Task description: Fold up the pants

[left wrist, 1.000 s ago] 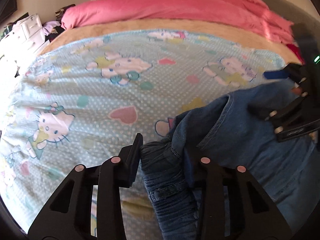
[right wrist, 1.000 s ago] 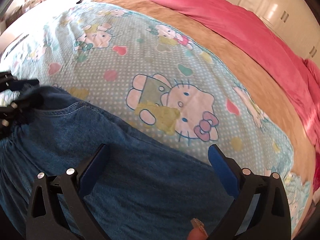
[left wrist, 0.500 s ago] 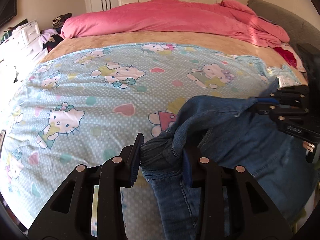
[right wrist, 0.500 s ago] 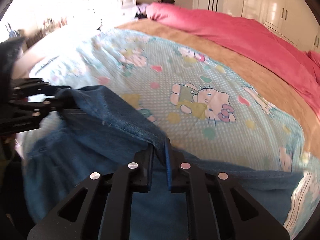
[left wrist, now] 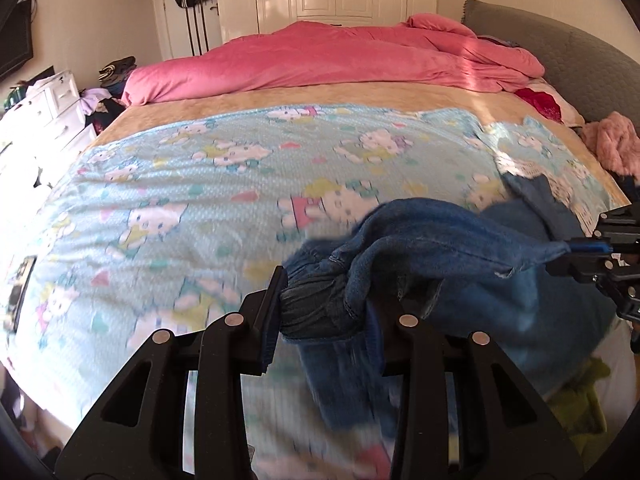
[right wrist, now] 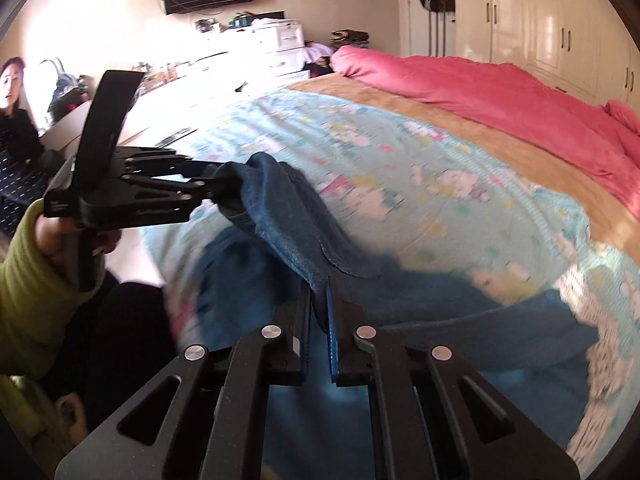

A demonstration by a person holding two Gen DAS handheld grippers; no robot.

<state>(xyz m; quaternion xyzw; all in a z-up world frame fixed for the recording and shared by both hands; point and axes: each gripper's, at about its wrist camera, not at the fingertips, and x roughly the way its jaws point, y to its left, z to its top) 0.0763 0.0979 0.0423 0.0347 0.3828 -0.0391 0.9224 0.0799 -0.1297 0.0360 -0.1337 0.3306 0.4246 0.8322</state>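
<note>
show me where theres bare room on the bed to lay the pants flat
The cartoon-print sheet is bare from the tan blanket down to the near edge. It is crowded only where the jeans hang between both grippers.

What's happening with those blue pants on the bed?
A person is folding blue denim pants on a bed with a cartoon-cat sheet. The left hand-held gripper clamps a bunched part of them, and the right hand-held gripper pinches a thin edge. Part of the pants hangs lifted between the two; the fold is not finished.
</note>
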